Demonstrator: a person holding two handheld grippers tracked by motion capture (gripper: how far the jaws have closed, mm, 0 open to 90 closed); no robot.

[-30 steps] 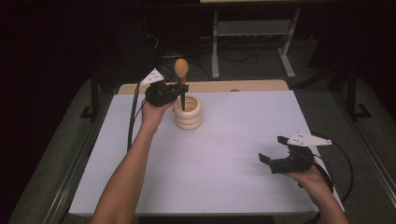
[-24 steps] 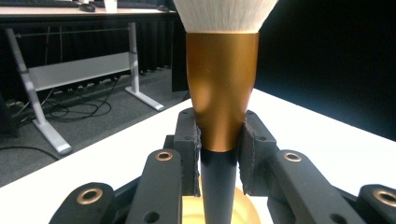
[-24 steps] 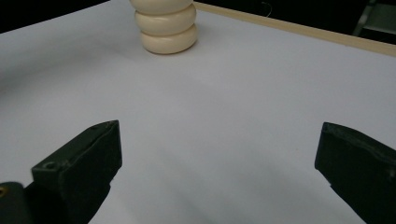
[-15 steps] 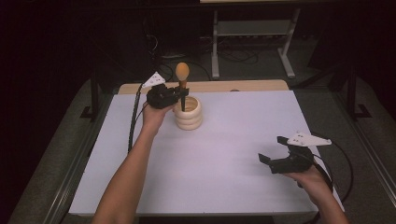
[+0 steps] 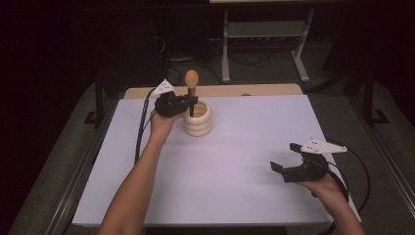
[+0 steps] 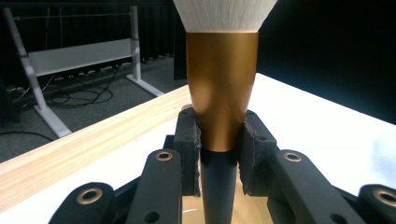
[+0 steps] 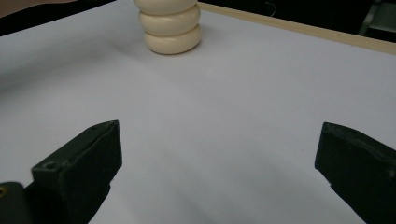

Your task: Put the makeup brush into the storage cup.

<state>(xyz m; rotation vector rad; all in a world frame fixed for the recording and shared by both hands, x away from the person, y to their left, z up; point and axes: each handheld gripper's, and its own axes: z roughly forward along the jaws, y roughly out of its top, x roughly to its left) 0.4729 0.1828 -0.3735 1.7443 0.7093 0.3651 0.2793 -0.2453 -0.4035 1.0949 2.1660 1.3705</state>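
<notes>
A makeup brush (image 5: 191,90) is held upright at the far left of the table (image 5: 254,147), its dark handle inside the cream ribbed holder (image 5: 198,120). It is clamped just below the gold ferrule by the left gripper (image 5: 188,102). Whether insertion is finished cannot be told; release appears outstanding. The right gripper (image 5: 285,159) is held wide apart, near right, well clear. Nothing obstructs.

Brush (image 6: 222,88) bristles cut off above.

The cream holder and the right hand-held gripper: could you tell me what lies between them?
Nothing: bare white table between holder and gripper, per the right gripper view.
</notes>
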